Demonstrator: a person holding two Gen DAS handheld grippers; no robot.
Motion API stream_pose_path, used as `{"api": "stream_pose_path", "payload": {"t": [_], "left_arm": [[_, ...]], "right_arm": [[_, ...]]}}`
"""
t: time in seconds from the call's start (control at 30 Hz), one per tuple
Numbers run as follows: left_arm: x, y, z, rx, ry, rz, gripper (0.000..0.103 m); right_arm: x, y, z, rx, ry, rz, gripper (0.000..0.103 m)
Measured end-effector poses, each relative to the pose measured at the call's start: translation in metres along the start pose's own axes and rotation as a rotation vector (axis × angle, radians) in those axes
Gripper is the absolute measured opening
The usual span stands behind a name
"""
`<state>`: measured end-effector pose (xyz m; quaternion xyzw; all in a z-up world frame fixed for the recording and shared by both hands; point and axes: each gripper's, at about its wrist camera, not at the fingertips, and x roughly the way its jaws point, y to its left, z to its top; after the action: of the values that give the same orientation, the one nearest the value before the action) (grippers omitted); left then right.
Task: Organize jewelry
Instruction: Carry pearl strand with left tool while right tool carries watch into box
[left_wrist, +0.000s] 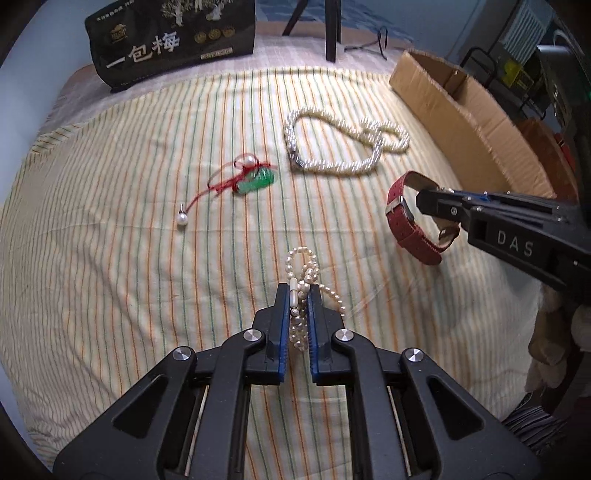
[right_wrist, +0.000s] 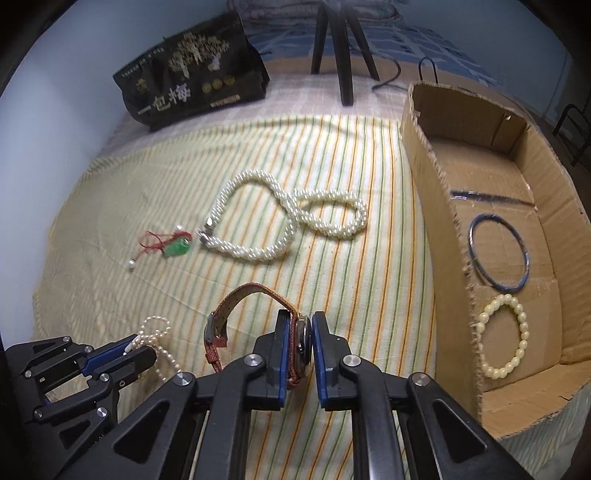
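My left gripper (left_wrist: 298, 290) is shut on a small pearl bracelet (left_wrist: 301, 271), low over the striped cloth; both show at the lower left of the right wrist view, gripper (right_wrist: 142, 350), bracelet (right_wrist: 157, 334). My right gripper (right_wrist: 298, 317) is shut on a red-strap watch (right_wrist: 255, 317), held above the cloth; it shows in the left wrist view, gripper (left_wrist: 424, 201), watch (left_wrist: 404, 218). A thick pearl necklace (left_wrist: 343, 144) (right_wrist: 280, 221) and a green pendant on red cord (left_wrist: 255, 179) (right_wrist: 177, 246) lie on the cloth.
An open cardboard box (right_wrist: 436, 173) (left_wrist: 465, 122) stands at the right, holding a blue bangle (right_wrist: 498, 253), a bead bracelet (right_wrist: 504, 336) and a thin dark stick (right_wrist: 491, 197). A black printed bag (left_wrist: 170, 40) (right_wrist: 192, 92) and tripod legs (right_wrist: 345, 55) stand at the back.
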<state>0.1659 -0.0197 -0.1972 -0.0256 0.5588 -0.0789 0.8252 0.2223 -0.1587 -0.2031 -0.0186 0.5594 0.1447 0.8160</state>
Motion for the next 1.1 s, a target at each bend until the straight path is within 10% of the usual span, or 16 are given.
{"api": "stream_pose_path", "payload": {"t": [1.1], "left_arm": [[-0.082, -0.072, 0.062, -0.013, -0.239, -0.209, 0.006]], "right_arm": [[-0.101, -0.099, 0.029, 0.187, -0.239, -0.04, 0.009]]}}
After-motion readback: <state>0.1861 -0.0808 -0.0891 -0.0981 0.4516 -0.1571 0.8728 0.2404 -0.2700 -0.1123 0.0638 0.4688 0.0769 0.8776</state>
